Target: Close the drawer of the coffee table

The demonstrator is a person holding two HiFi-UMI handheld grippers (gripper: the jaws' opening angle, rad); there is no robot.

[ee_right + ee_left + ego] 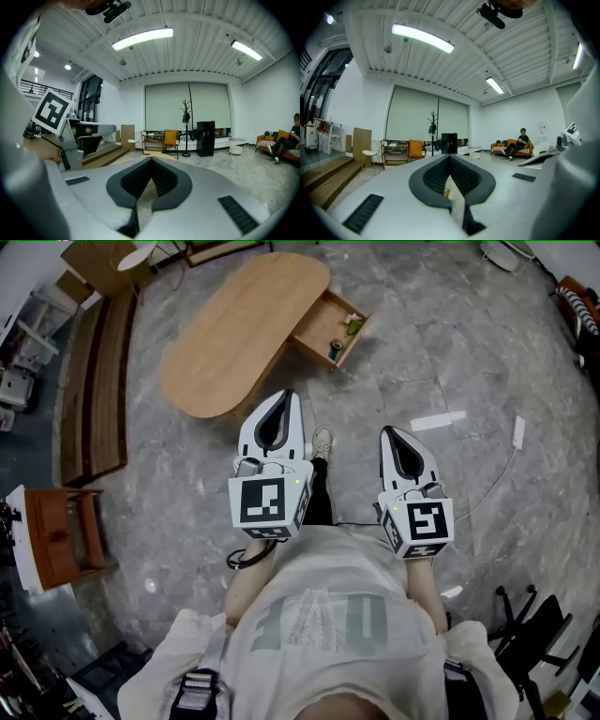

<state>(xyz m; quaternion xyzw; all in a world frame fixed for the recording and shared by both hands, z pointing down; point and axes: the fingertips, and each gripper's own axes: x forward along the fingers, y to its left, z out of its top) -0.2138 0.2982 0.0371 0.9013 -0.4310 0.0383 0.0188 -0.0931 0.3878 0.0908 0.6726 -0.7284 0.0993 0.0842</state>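
My left claw (284, 401) and right claw (396, 434) are both closed tight with nothing in them. They sit side by side above the grey floor (441, 352). The drawer (319, 326) stands open well ahead of them, between their lines, jutting from the coffee-table surface (234, 329) ahead-left of my left claw. A few small items lie inside the drawer.
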